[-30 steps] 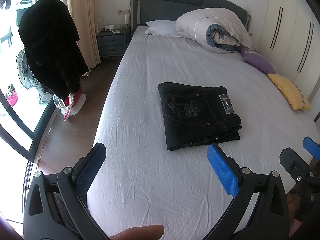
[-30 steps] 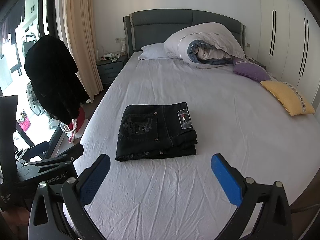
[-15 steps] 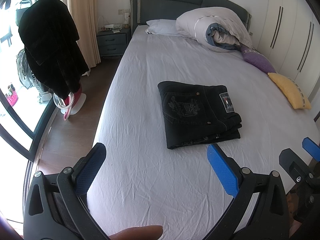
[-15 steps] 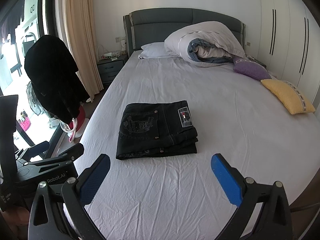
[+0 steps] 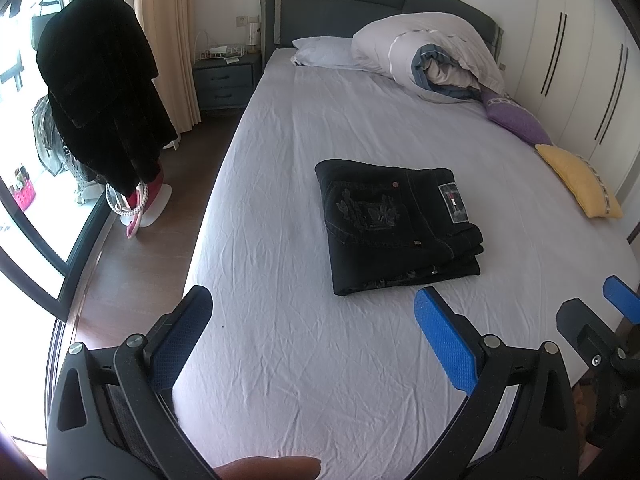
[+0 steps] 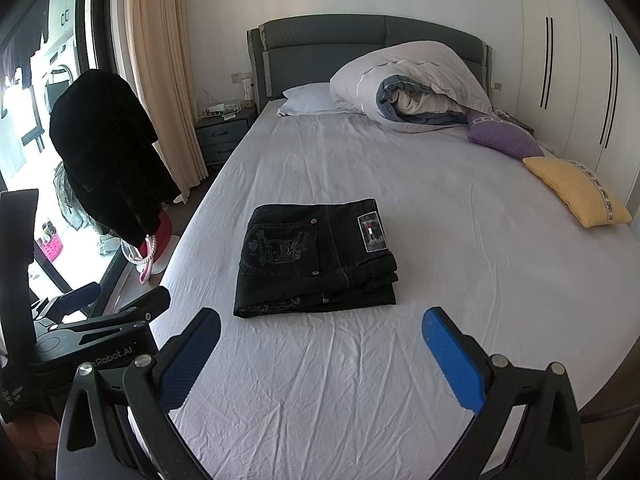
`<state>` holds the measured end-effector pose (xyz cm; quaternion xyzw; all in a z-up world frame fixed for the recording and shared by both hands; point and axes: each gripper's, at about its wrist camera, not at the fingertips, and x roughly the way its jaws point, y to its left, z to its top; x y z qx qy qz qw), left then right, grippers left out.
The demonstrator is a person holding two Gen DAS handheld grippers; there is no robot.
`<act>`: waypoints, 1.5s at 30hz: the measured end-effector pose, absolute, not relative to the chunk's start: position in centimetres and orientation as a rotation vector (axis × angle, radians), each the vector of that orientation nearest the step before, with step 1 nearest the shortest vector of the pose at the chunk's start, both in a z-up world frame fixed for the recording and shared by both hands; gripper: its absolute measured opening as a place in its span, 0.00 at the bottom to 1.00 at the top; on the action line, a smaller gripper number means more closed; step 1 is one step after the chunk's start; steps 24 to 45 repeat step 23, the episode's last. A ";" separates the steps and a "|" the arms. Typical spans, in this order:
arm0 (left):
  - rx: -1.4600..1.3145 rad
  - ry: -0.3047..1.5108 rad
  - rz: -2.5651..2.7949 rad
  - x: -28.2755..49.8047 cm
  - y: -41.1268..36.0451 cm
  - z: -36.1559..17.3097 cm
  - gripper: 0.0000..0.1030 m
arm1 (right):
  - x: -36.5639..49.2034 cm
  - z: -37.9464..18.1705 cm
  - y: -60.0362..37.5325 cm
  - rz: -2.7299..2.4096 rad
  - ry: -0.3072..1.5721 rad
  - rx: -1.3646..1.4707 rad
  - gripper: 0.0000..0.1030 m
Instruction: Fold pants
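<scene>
The bed [image 6: 460,216] fills both views, covered by a wrinkled pale sheet. A bundled duvet [image 6: 412,84] and a white pillow [image 6: 308,100] lie against the dark headboard [image 6: 320,44]. A purple cushion [image 6: 504,138] and a yellow cushion [image 6: 576,194] sit along the right edge. A black coat [image 6: 108,160] hangs left of the bed, by the window.

The pants [image 6: 316,258] – black, folded into a compact rectangular stack with a pocket and a label facing up – lie flat near the middle of the sheet, nothing touching them.

The left gripper [image 5: 312,336] is spread wide with nothing between its 2 blue pads, held over the near end of the bed. The right gripper [image 6: 320,354] is likewise spread and empty, short of the pants. A fingertip [image 5: 268,468] – probably a thumb – shows at the bottom edge of the left wrist view.
</scene>
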<state>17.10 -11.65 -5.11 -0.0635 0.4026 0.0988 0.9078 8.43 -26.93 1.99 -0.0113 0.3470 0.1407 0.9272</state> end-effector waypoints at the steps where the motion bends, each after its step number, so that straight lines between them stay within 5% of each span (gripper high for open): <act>1: -0.131 0.831 0.204 17.1 -11.6 -5.1 1.00 | 8.4 2.0 -26.9 0.288 0.712 -0.024 1.00; 45: -0.130 0.847 0.197 16.9 -11.1 -5.7 1.00 | 8.1 1.4 -27.0 0.291 0.722 -0.019 1.00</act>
